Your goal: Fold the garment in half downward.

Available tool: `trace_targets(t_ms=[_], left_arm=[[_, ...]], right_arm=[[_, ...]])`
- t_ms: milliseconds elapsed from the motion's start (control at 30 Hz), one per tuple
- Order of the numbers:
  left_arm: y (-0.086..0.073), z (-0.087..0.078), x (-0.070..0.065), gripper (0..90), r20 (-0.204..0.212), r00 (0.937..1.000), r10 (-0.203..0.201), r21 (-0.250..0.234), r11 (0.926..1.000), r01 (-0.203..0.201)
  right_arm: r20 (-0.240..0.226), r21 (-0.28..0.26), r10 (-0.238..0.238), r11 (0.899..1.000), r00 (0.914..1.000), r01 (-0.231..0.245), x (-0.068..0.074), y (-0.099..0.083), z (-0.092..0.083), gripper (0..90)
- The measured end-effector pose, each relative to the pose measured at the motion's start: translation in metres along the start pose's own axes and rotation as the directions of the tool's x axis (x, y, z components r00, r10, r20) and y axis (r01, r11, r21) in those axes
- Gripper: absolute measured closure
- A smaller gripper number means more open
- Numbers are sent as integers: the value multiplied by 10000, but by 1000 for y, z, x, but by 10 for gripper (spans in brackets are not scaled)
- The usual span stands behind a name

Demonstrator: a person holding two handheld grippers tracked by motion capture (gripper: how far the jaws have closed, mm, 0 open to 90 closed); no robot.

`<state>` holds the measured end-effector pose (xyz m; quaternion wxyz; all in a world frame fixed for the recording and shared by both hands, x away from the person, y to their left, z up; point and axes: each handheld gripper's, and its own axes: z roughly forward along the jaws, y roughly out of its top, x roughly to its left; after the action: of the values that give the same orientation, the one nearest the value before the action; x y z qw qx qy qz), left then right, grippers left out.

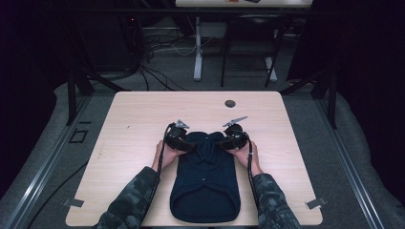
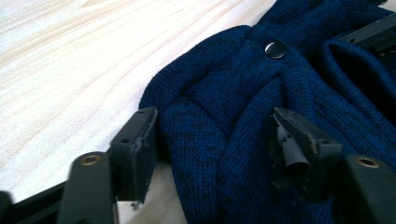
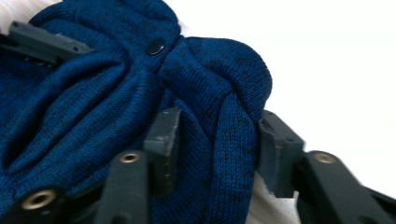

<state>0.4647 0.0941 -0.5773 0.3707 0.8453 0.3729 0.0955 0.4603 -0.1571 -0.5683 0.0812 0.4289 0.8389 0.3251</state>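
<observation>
Blue knit garment bunched between both grippers' jaws, apparently pinched

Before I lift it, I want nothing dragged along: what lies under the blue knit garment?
The blue knit garment lies flat on the wooden table. Bare wood shows around it; whatever is beneath its middle is covered. The left gripper and right gripper pinch its top corners.

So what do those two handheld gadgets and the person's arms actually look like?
Both grippers, left and right, are black with two blocky jaws, brass-coloured rivets and a grey three-cornered plate on top. A black cable trails from each. The sleeves are a dark camouflage pattern.
</observation>
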Motion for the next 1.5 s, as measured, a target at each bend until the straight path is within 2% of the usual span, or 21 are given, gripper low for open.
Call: trace_targets(t_ms=[33,100,300,433,600,667,733,767,800,933,967,1067,1100,1267,1500], left_arm=[[0,0,-1,449,3,10000,7,-14,10000,-7],[-1,0,-3,521,92,10000,-4,-126,9999,5],[-4,-1,-4,649,476,9987,-196,-273,9994,209],[-5,-1,-2,662,654,9976,-223,-392,9989,249],[-3,-5,-3,663,672,9977,-119,-451,9989,149],[-2,-8,-4,662,658,9978,-50,-529,9986,85],[-1,-11,-5,661,655,9978,41,-570,9984,-4],[0,-13,-5,661,669,9977,55,-609,9981,-14],[1,-17,-5,659,719,9973,133,-666,9977,-85],[3,-24,-7,653,748,9968,288,-796,9966,-228],[4,-26,-7,647,741,9966,353,-829,9961,-291],[6,-32,-8,644,805,9959,408,-932,9951,-332],[6,-35,-9,639,839,9954,456,-1007,9942,-370],[7,-40,-11,643,930,9937,620,-1123,9923,-514],[9,-49,-16,671,1004,9902,967,-1433,9863,-817]], right_arm=[[-32,-62,46,10000,10000,-47,2,-1,0,612],[-142,-130,93,9999,9999,-95,2,-2,0,649],[5,-376,70,9993,10000,-70,5,-5,-1,687],[173,-543,-55,9985,9998,64,7,-5,-3,691],[382,-850,-408,9954,9984,439,11,-6,-12,694],[410,-999,-363,9942,9985,402,13,-6,-13,694],[539,-979,-624,9929,9966,675,16,-5,-16,694],[593,-1114,-632,9913,9962,695,17,-5,-18,694],[660,-1224,-842,9882,9943,918,20,-4,-22,694],[783,-1355,-1160,9827,9902,1258,24,-2,-31,693],[873,-1449,-1349,9785,9870,1466,27,-2,-37,692],[925,-1568,-1474,9745,9847,1606,31,-2,-44,692],[1051,-1702,-1651,9686,9807,1813,34,-2,-50,692],[1193,-1788,-1852,9624,9754,2046,39,-2,-58,691],[1087,-2018,-1880,9573,9761,2069,39,-4,-66,686]])
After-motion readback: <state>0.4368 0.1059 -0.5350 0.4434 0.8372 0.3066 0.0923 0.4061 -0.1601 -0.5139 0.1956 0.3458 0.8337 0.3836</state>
